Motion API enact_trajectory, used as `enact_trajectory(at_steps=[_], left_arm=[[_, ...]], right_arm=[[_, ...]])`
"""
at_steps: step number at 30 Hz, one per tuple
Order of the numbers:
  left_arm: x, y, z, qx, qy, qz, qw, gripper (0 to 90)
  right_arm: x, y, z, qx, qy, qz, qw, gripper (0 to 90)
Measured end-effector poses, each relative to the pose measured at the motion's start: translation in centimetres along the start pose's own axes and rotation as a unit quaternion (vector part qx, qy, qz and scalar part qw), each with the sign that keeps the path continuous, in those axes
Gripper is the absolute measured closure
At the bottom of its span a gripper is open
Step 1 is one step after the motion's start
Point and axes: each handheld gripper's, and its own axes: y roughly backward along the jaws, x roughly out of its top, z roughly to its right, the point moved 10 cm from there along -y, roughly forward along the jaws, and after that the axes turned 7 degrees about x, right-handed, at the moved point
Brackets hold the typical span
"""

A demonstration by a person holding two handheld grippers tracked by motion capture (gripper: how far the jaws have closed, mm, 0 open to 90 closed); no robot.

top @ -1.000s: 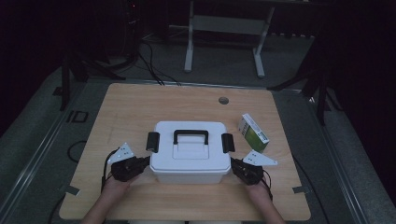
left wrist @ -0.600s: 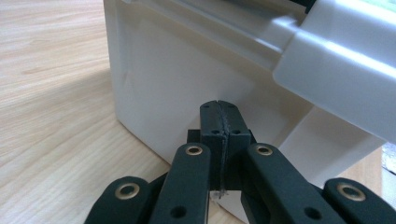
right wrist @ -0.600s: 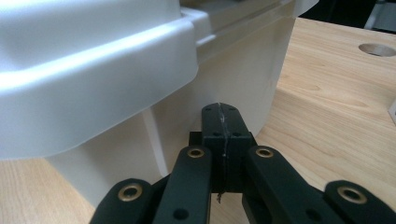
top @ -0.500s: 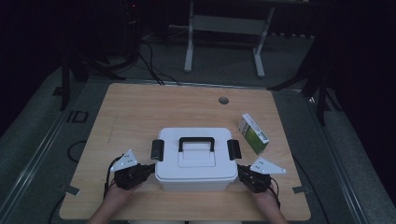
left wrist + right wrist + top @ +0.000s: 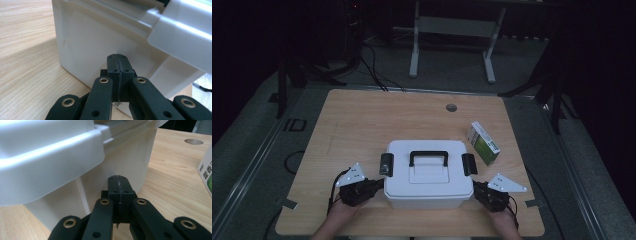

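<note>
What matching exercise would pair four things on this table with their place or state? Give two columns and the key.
Things:
1. white storage box
2. green and white carton
3. left gripper
4. round hole in the table top

Places or states:
A. far side of the table, beyond the box
B. jaws shut, tips against the box's side wall
C. right of the box, apart from it
D. between the two grippers, black handle on its lid

Pairs: 1-D, 2-C, 3-B, 4-A
</note>
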Motion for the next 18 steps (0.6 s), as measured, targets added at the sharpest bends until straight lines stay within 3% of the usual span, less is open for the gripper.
enact_trajectory(at_steps=[18], left_arm=[[-0.16, 0.06, -0.23, 0.004, -0.003, 0.006, 1.0, 90.0]], right_arm=[[-0.11, 0.01, -0.13, 0.008, -0.005, 0.005, 0.9999, 90.0]])
